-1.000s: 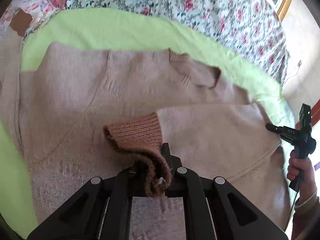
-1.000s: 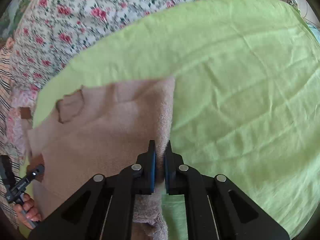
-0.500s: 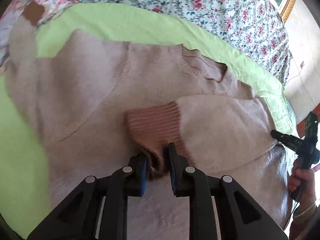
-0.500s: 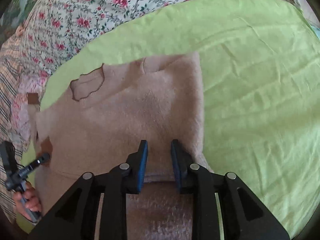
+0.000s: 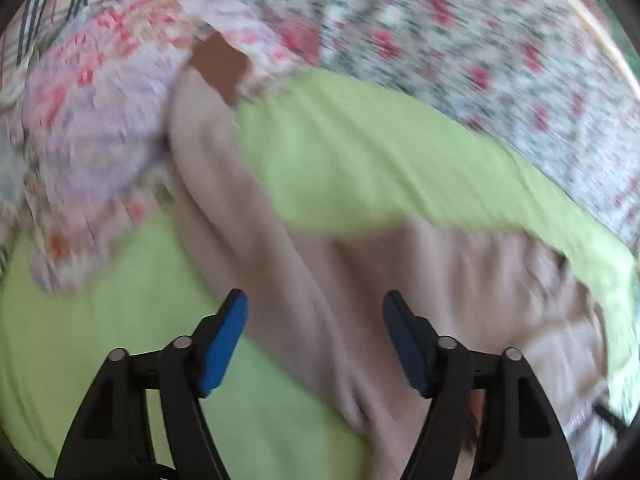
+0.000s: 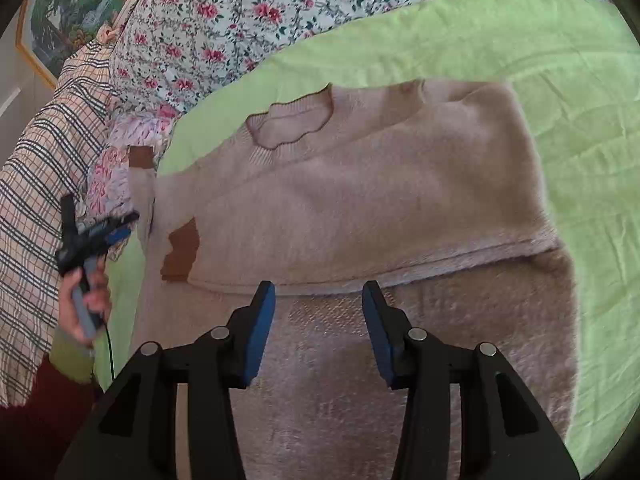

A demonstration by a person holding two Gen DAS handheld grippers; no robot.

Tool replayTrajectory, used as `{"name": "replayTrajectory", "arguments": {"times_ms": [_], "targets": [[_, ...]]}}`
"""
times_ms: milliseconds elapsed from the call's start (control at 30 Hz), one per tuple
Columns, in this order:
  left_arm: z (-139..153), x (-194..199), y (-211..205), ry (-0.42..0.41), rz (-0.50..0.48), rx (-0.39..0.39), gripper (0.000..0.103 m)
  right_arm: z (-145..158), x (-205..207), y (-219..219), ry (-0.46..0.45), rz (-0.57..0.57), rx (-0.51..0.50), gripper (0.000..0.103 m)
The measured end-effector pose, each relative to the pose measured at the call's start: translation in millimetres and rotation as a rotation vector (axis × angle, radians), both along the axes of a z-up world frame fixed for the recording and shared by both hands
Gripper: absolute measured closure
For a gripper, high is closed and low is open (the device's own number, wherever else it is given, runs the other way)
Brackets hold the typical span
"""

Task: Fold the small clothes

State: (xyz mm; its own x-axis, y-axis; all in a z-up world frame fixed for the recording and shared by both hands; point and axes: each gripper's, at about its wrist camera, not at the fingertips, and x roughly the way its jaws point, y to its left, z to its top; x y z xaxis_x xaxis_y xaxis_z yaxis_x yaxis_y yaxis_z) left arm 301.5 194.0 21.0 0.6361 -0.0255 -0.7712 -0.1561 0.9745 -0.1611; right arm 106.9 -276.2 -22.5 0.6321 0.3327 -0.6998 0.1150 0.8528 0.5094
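A beige knit sweater (image 6: 380,192) lies flat on the green sheet (image 6: 580,80), one sleeve folded across its body with the brown cuff (image 6: 182,254) at its left side. The other sleeve (image 5: 224,184) stretches up to a brown cuff (image 5: 218,66) on the floral bedding. My right gripper (image 6: 318,300) hovers over the folded sleeve's lower edge, jaws opening, nothing between them. My left gripper (image 5: 316,312) hangs over the stretched sleeve, jaws opening wide and empty; its view is blurred. It also shows at the left in the right wrist view, as the left gripper (image 6: 96,232) in a hand.
Floral bedding (image 6: 248,12) lies beyond the sheet, and a plaid cloth (image 6: 36,184) and a crumpled flowered garment (image 5: 92,152) lie at the left. A framed picture (image 6: 68,4) hangs on the wall at top left.
Both grippers let go of the sweater and opened. The left one released the brown cuff and swung left toward the stretched sleeve; the right one drew back from the folded sleeve.
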Motion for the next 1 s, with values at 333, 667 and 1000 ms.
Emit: {"name": "replayTrajectory", "arguments": {"times_ms": [333, 667, 1000], "targets": [[-24.3, 145.7, 75.8, 0.150, 0.158, 0.176, 0.029, -6.4, 10.6, 12.1, 0.033, 0.025, 0.008, 0.056], [22.0, 87.6, 41.8, -0.073, -0.030, 0.050, 0.093, -5.0, 6.2, 12.6, 0.012, 0.024, 0.036, 0.056], [64.8, -28.4, -131.9, -0.246, -0.428, -0.060, 0.093, -2.1, -14.9, 2.4, -0.001, -0.026, 0.058, 0.056]]}}
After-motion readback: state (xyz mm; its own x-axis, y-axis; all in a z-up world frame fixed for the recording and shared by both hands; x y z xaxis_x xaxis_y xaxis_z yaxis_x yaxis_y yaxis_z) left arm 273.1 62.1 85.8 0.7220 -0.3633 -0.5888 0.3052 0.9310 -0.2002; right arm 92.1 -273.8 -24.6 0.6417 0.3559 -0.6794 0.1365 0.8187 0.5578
